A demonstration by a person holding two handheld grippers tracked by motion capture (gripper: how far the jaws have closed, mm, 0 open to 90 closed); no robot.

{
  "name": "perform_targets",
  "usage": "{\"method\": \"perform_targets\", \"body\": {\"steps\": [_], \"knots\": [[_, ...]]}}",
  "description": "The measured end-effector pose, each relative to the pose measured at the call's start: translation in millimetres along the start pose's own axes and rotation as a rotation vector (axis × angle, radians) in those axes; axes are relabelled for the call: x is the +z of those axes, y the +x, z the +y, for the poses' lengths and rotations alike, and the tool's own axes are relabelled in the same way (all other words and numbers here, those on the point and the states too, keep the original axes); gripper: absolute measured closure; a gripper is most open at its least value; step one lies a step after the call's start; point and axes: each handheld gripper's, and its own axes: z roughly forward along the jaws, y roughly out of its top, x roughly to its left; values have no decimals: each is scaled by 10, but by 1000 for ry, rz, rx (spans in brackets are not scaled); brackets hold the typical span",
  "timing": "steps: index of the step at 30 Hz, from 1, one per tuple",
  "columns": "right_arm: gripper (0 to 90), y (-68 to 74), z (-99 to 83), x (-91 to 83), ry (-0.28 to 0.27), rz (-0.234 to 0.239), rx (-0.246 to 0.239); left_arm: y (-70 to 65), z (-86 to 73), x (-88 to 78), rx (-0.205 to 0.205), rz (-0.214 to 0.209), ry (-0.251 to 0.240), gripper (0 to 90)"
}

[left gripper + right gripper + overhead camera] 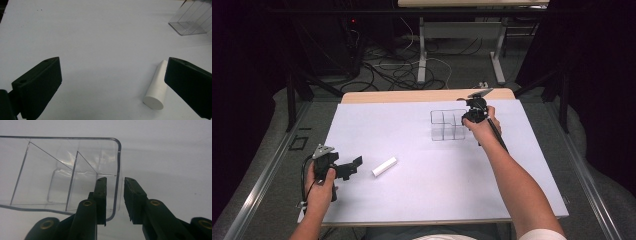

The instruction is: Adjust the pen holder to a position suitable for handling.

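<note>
While the white sheet covering the table (pixel 422 200) lies bare across most of its width, the clear plastic organiser box with inner dividers (pixel 447 125) stands toward the far right, and the right gripper (pixel 469 116) straddles its near right wall: one jaw is inside the compartment, the other outside, with only a narrow gap to the wall on each side and the pads not yet pressing, as far as the right gripper view (pixel 113 195) lets me judge. That wall runs straight up between the jaws, so closing should pinch it. Well apart at the near left, the left gripper (pixel 354 165) hangs with jaws wide, and the short white cylinder (pixel 384 166) lies on its side just beyond them, its long axis slanting away beside the right-hand jaw in the left gripper view (pixel 156 86).
</note>
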Motion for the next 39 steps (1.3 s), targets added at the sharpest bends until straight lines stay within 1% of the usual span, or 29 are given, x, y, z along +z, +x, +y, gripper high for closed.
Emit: {"method": "perform_targets", "body": {"steps": [1, 2, 3, 5, 6, 10, 12, 13, 15, 19, 20, 21, 23, 24, 25, 26, 28, 31, 32, 33, 34, 36, 38, 39], "knots": [[728, 5, 5, -4, 18, -21, -9, 0, 0, -1, 1, 0, 0, 12], [732, 5, -1, 10, 4, -18, -9, 0, 1, -1, 1, 0, 0, 12], [736, 10, 0, 19, 2, -18, -1, 0, 0, -2, 1, 0, -1, 12], [750, 6, -2, 31, 8, -28, -6, -1, 0, -2, 0, 1, -1, 12], [756, 10, -2, 37, 8, -33, 1, -1, 0, -3, 0, 0, -2, 12], [787, 1, -2, 50, 12, -26, 9, -2, 1, -3, 1, 1, -2, 12], [805, 5, 1, 49, 19, -30, 19, -1, 0, -2, 1, 1, -1, 12], [814, 12, 4, 51, 18, -29, 35, -1, 0, -1, 1, 0, -1, 12], [822, 17, 9, 52, 21, -36, 45, -1, 0, 0, 1, 1, -1, 12], [839, 28, 22, 44, 28, -48, 47, -1, 3, -5, 2, 1, -5, 12], [842, 45, 27, 44, 31, -62, 56, 0, 3, -6, 1, 0, -6, 12], [844, 43, 25, 44, 35, -70, 41, 0, 3, -6, 1, 0, -6, 12], [849, 61, 26, 49, 24, -73, 54, 3, 3, -6, 1, 1, -5, 12], [850, 66, 31, 44, 35, -85, 53, 4, 3, -5, 0, 1, -4, 12], [851, 73, 35, 45, 35, -86, 62, 5, 3, -5, 0, 1, -4, 12], [852, 71, 36, 42, 38, -89, 58, 5, 3, -6, -2, 1, -5, 12], [851, 68, 39, 40, 45, -91, 63, 5, 4, -9, -3, 2, -4, 12], [852, 63, 37, 31, 51, -76, 72, 6, 6, -14, -1, 2, -2, 12], [852, 64, 36, 27, 55, -80, 72, 7, 6, -15, -2, 3, -2, 12], [852, 64, 31, 18, 61, -84, 66, 9, 6, -16, -3, 3, -2, 12], [853, 70, 28, 7, 65, -77, 69, 9, 7, -17, -4, 4, -5, 12], [853, 67, 13, -7, 72, -83, 55, 9, 8, -20, -5, 6, -9, 12], [854, 80, -4, -28, 79, -81, 62, 9, 9, -23, -5, 7, -10, 12], [853, 76, -18, -41, 82, -74, 56, 10, 9, -24, -4, 8, -9, 12]]}}
